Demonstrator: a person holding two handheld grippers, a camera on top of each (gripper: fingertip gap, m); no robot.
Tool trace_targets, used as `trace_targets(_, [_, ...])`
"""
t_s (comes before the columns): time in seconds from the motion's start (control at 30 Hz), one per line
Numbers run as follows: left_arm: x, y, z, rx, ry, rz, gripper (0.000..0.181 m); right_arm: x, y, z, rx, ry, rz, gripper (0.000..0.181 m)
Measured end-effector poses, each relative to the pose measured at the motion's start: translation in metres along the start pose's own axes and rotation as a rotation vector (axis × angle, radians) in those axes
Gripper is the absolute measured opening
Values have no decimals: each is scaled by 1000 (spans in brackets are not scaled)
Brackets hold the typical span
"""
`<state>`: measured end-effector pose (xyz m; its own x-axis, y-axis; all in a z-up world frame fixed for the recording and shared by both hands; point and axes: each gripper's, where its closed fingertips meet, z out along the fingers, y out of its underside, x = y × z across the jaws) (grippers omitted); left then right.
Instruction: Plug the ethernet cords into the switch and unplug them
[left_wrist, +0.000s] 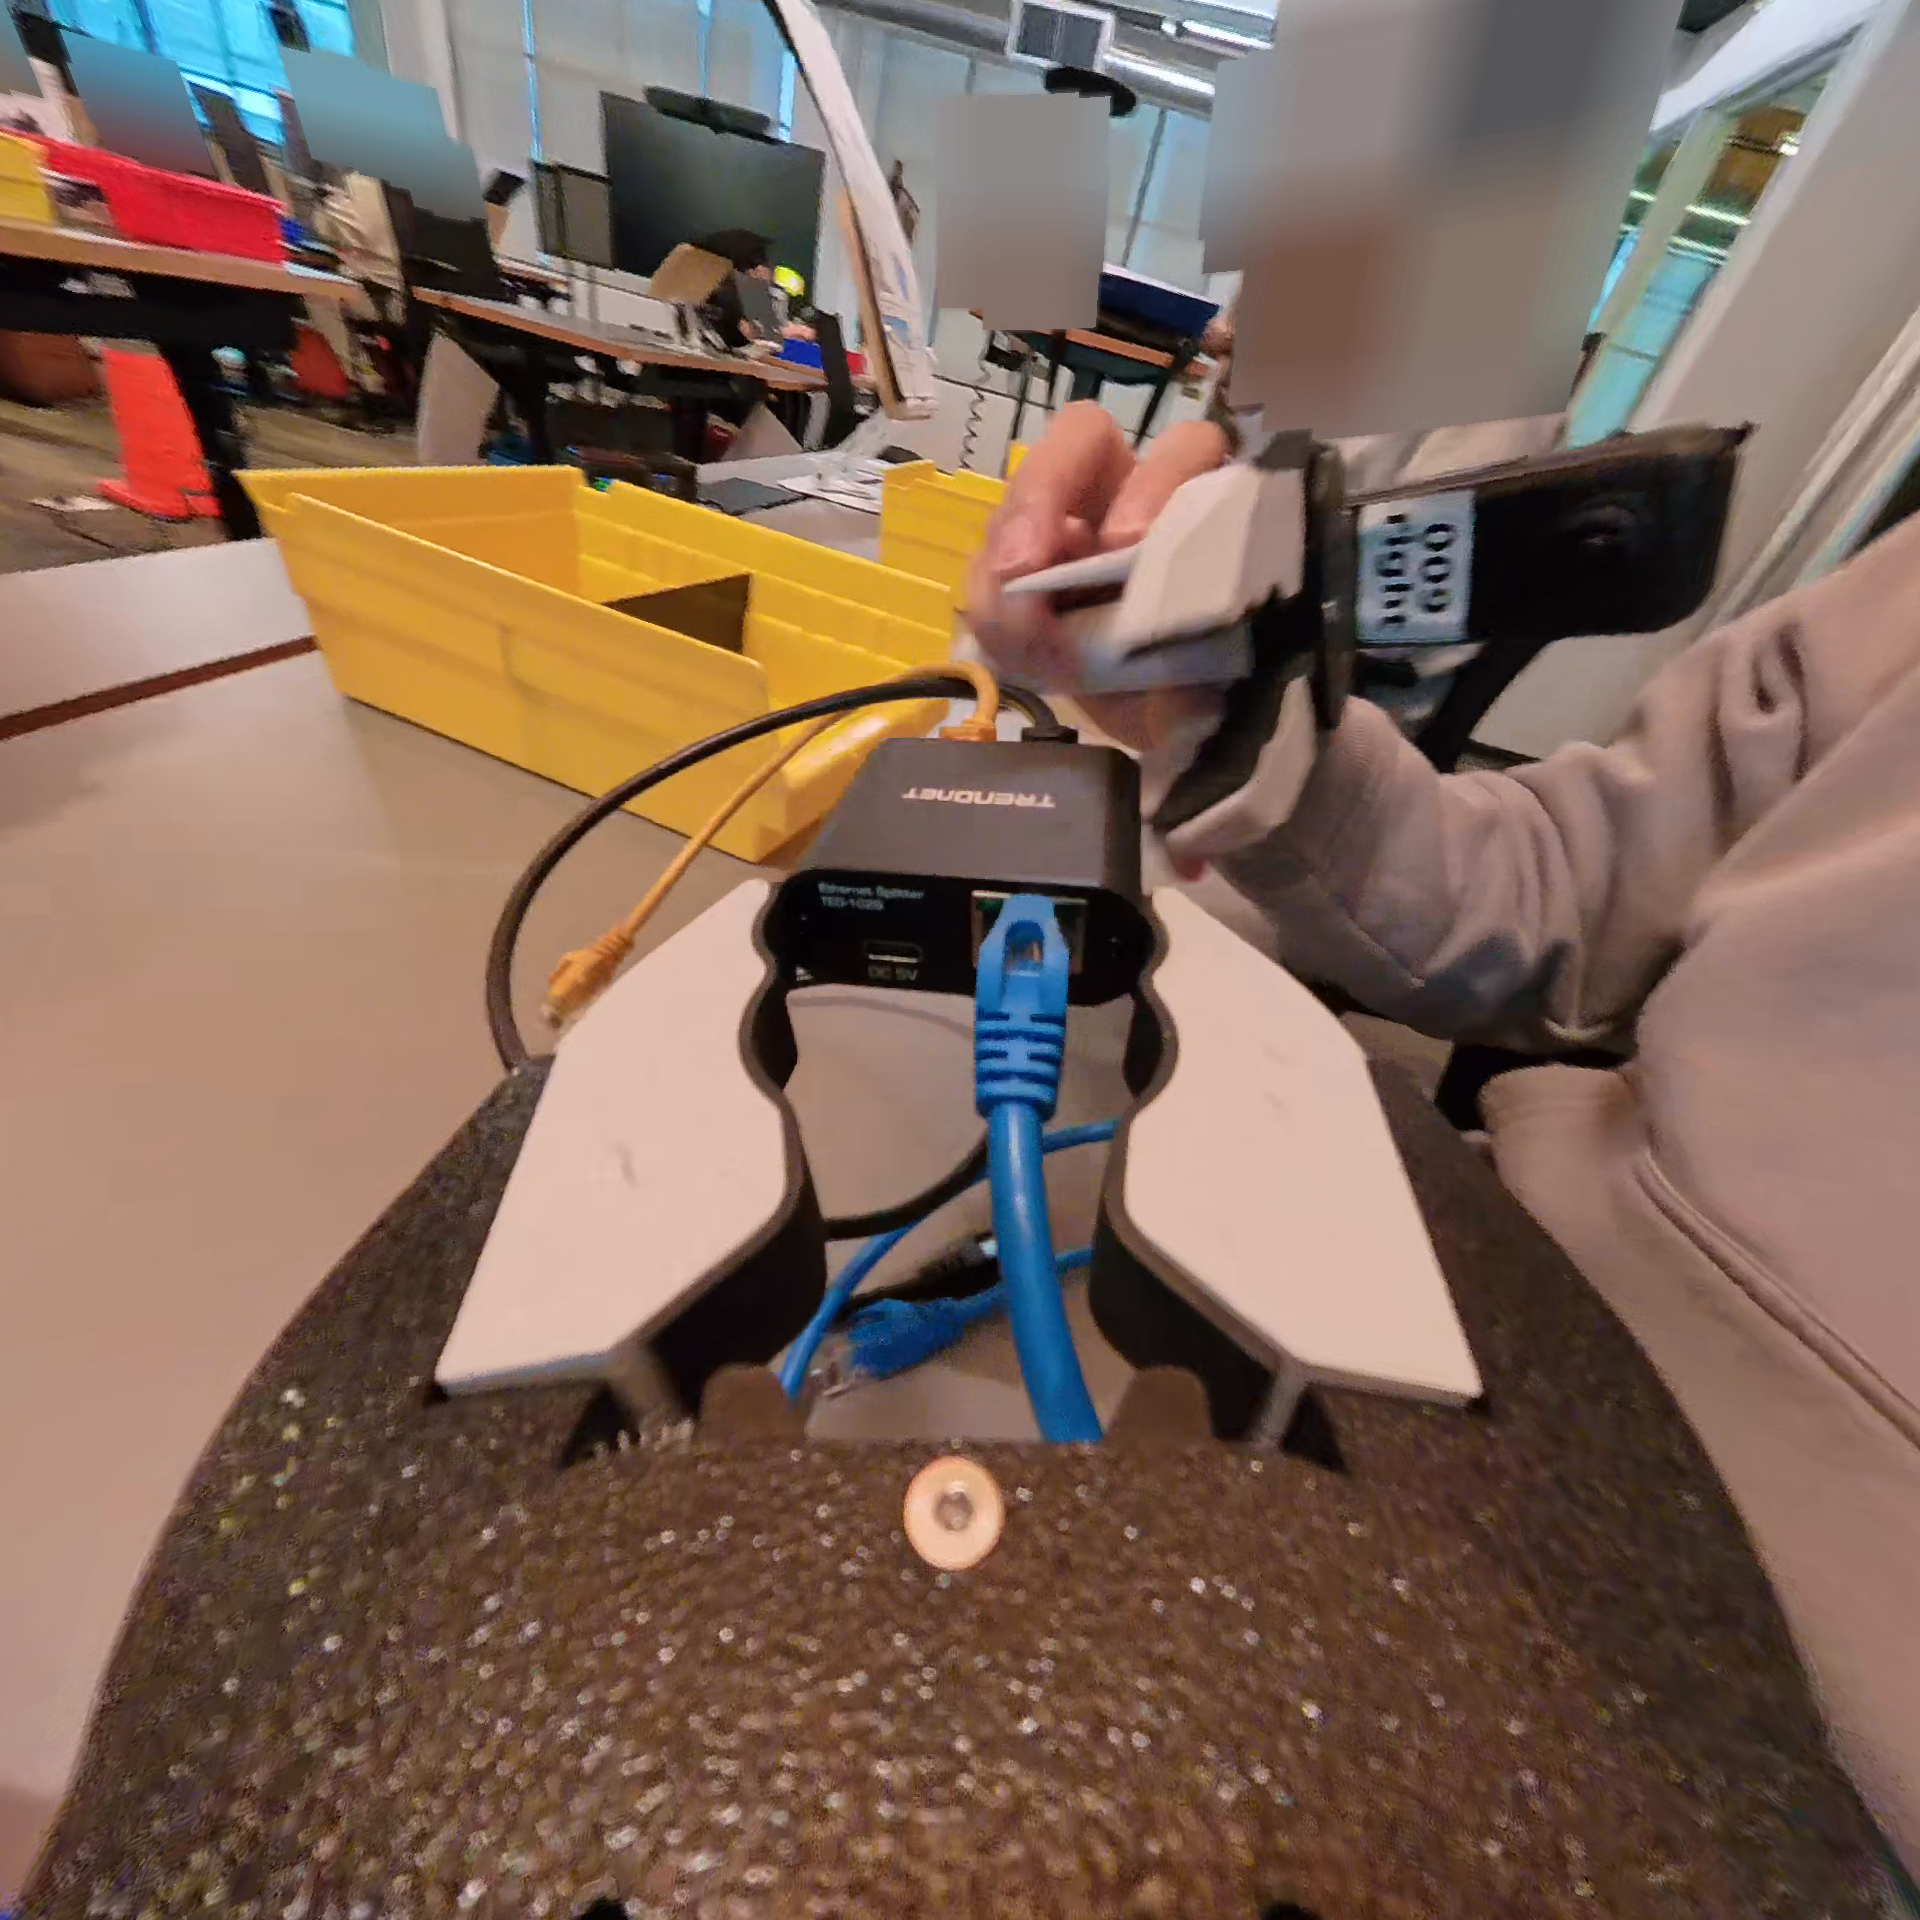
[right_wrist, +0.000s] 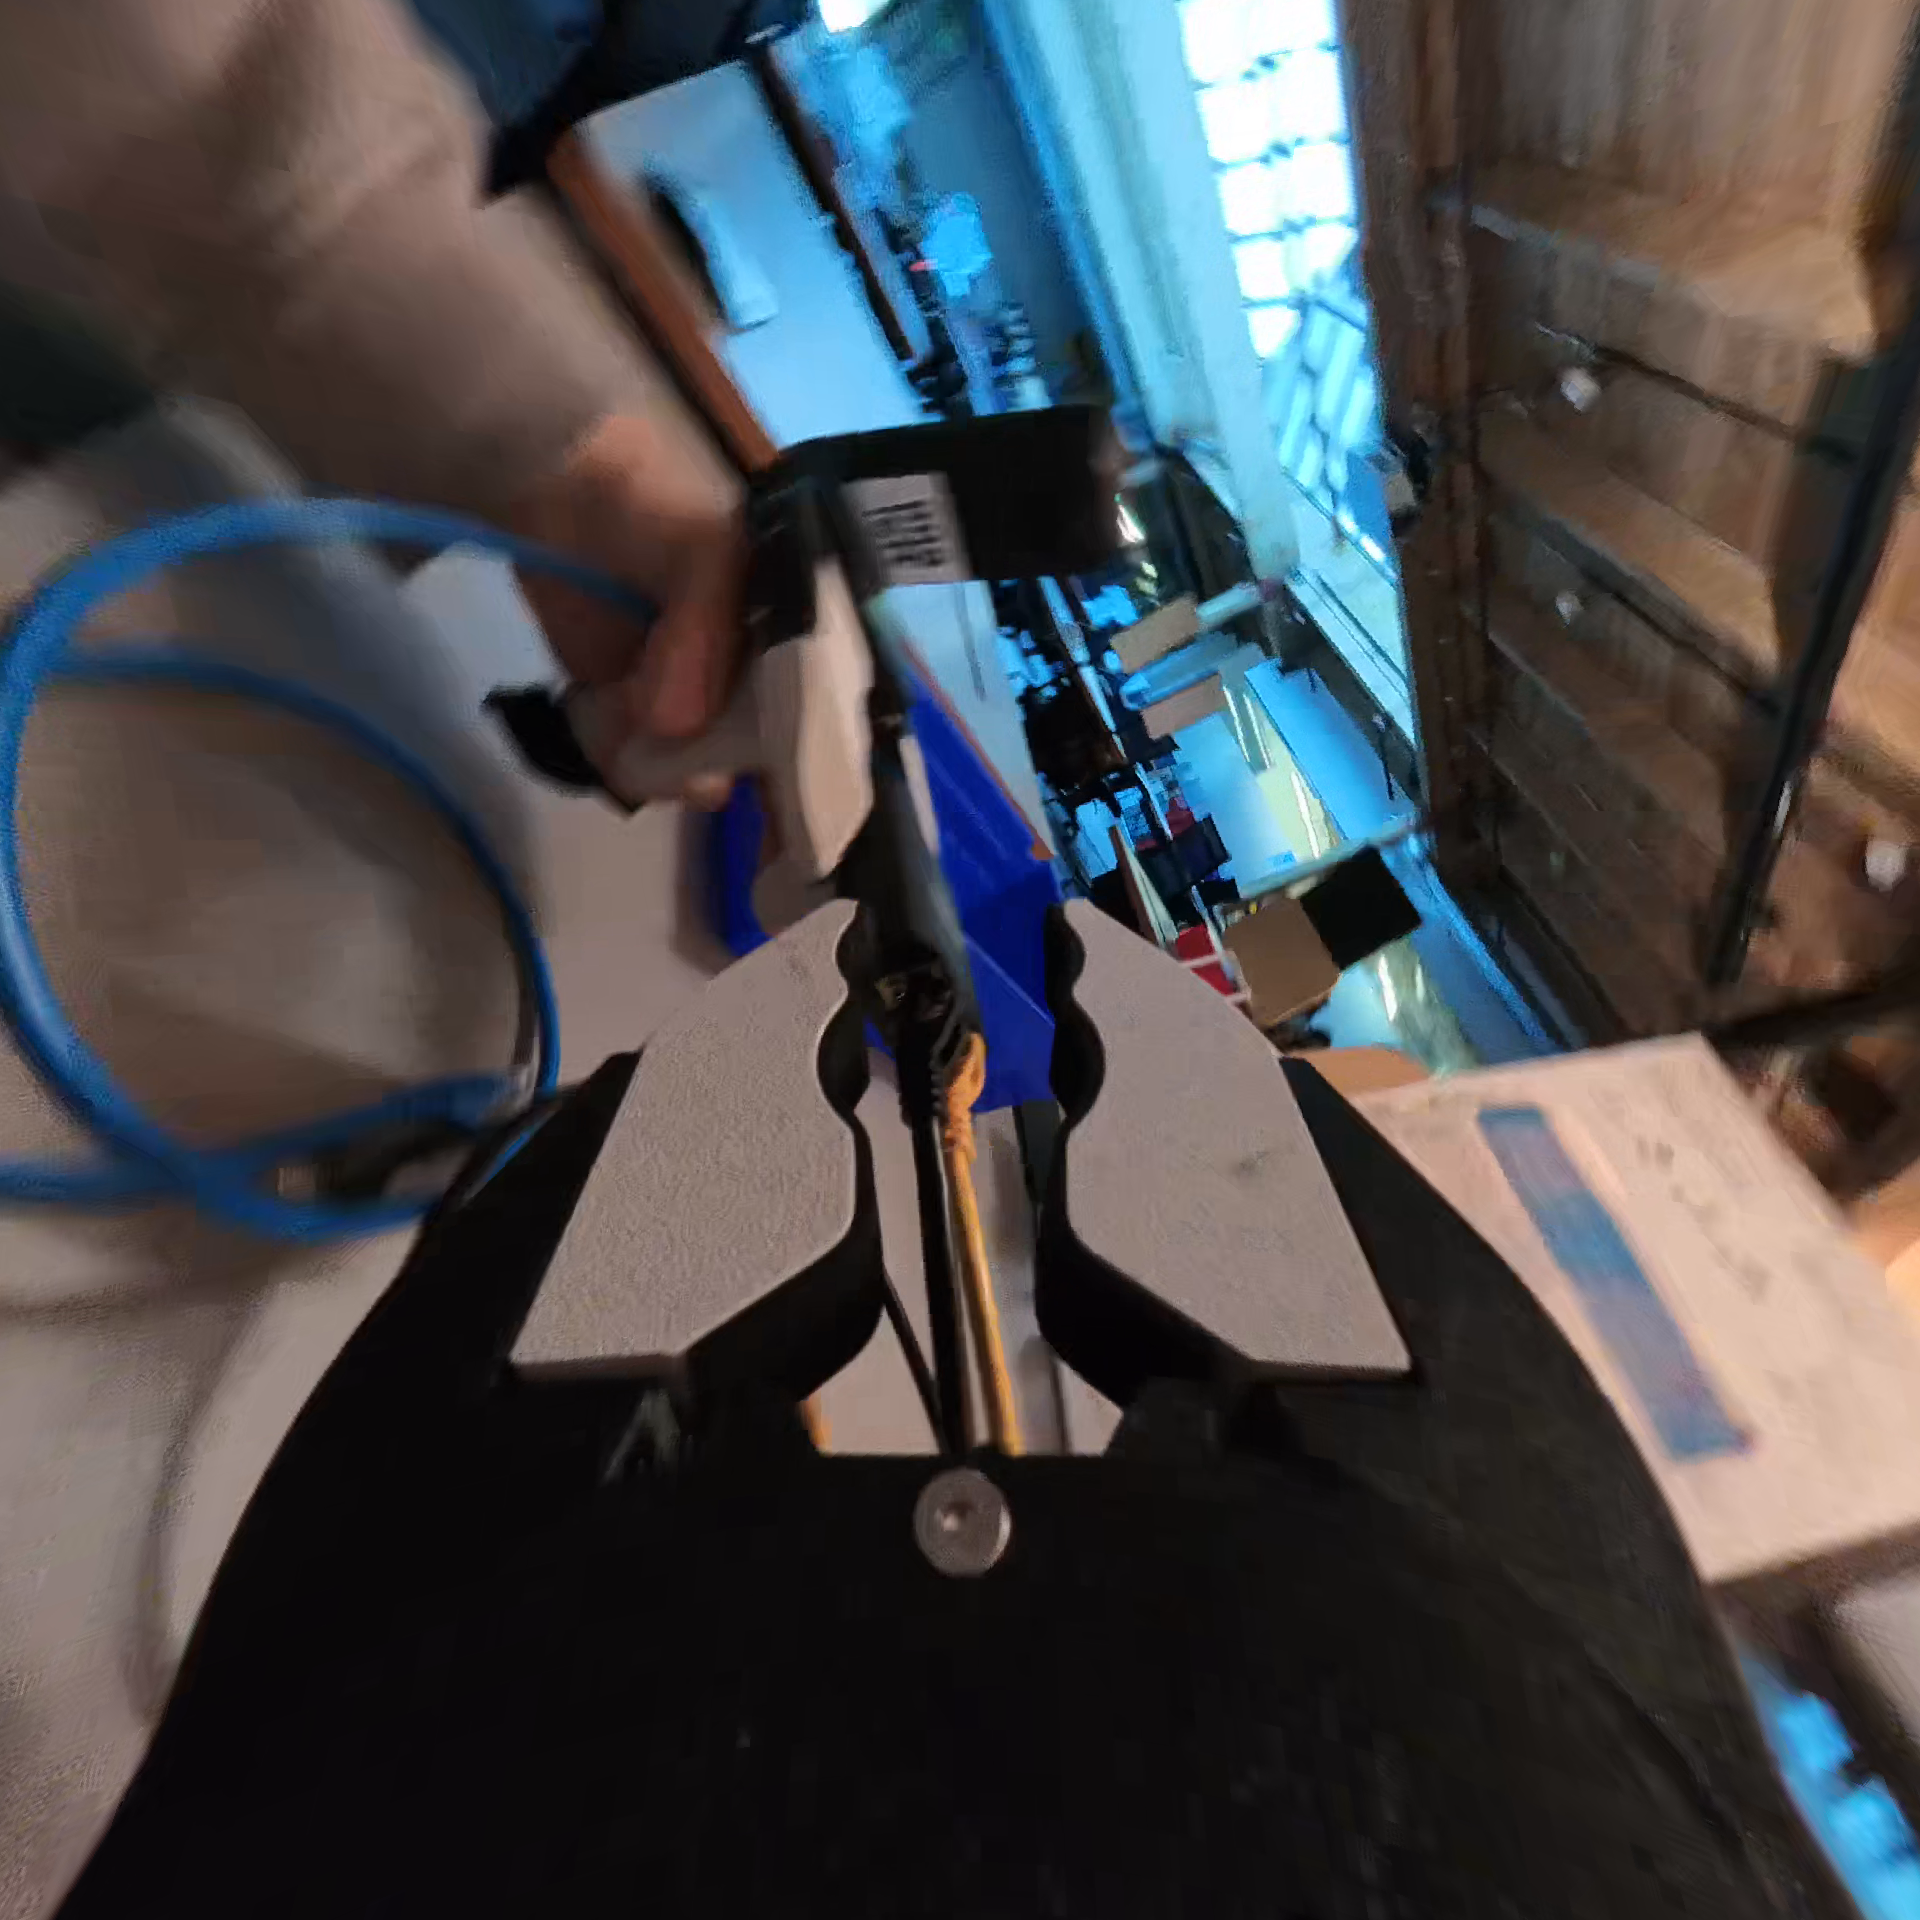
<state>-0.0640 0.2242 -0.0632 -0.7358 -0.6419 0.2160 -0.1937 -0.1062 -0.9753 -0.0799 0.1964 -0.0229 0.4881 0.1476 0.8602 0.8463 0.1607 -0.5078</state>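
The little black switch (left_wrist: 977, 831) looks light and slidey, held by the left gripper (left_wrist: 958, 940) at its sides just over the worktop (left_wrist: 208, 987), so grab the bendy blue cord (left_wrist: 1023, 1039) by its hard plug.

switch (left_wrist: 982, 821) black | cord (left_wrist: 1023, 1039) blue | cord (left_wrist: 623, 935) orange | bin (left_wrist: 520, 613) yellow | table (left_wrist: 208, 935) grey
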Motion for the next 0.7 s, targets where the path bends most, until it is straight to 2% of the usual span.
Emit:
trace_targets(0.07, [-11, -7, -7, 46, -78, 12, 62, 26, -4, -3, -2, 96, 256, 43])
trace_targets(0.13, [-20, -13, -14, 80, -174, 68, 62, 43, 12, -5, -87, 176, 655, 55])
trace_targets(0.2, [-24, -15, -17, 87, -237, 129, 61, 39, 29, -6, -95, 216, 1098, 51])
trace_targets(0.3, [-25, -21, -20, 116, -294, 191, 61, 21, 34, 7, 148, 125, 1687, 44])
trace_targets(0.37, [-26, -26, -20, 141, -307, 200, 61, 14, 42, 14, 294, 67, 1997, 43])
trace_targets(0.43, [-26, -27, -19, 141, -313, 202, 61, 10, 45, 19, 426, 36, 2142, 22])
trace_targets(0.6, [-28, -18, -12, 85, -361, 246, 61, 9, 52, 22, 549, 196, 2229, 20])
trace_targets(0.7, [-30, -15, -8, 76, -391, 263, 61, 8, 52, 23, 571, 211, 2256, 20])
